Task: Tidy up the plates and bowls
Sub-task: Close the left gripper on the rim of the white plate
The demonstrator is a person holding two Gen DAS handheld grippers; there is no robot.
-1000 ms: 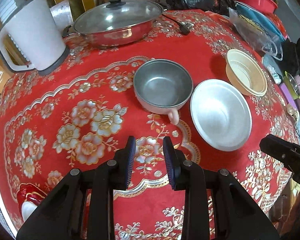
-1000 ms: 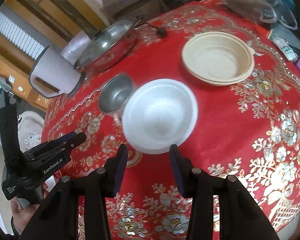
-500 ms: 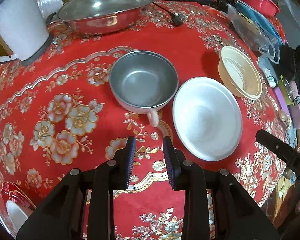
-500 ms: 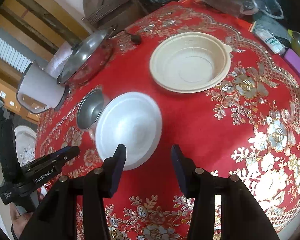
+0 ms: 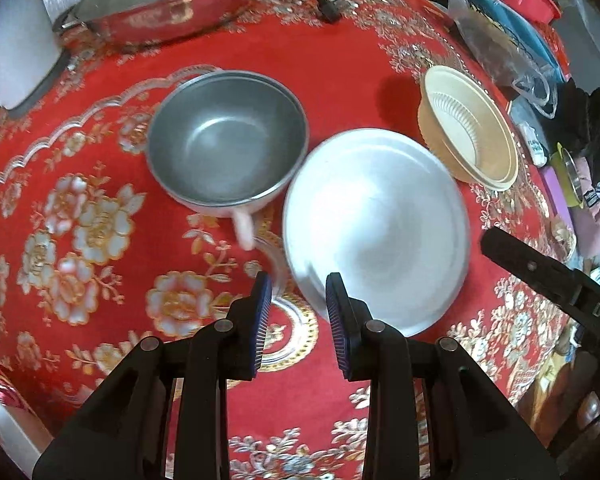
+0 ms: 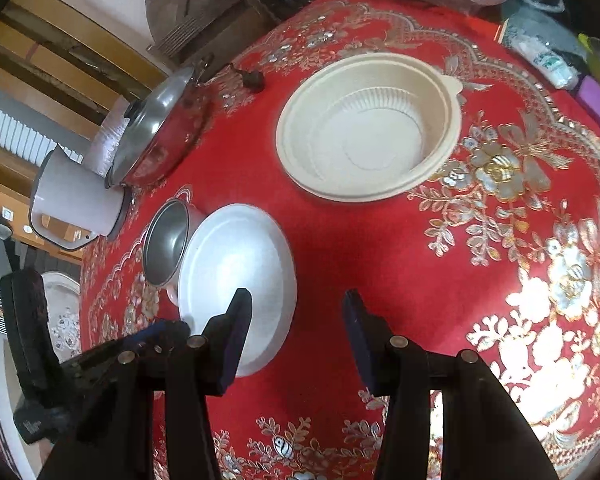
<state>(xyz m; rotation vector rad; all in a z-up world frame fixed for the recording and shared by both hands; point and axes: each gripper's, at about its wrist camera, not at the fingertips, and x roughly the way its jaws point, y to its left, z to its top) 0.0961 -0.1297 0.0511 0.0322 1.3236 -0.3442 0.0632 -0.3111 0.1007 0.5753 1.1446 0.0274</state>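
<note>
both grippers have closed in on the white plate [image 5: 376, 228], which lies on the tablecloth [image 5: 80, 184] touching the steel bowl [image 5: 226, 150]. left gripper [image 5: 294, 312] and right gripper [image 6: 296, 338] both stand apart, empty. pickup is judged imminent.

White electric kettle [image 5: 8, 56] cut off at the left-wrist view's left edge. Lidded steel pan [image 5: 160, 0] cropped at top. Label on small white packet [image 6: 548, 60] too small to read.
</note>
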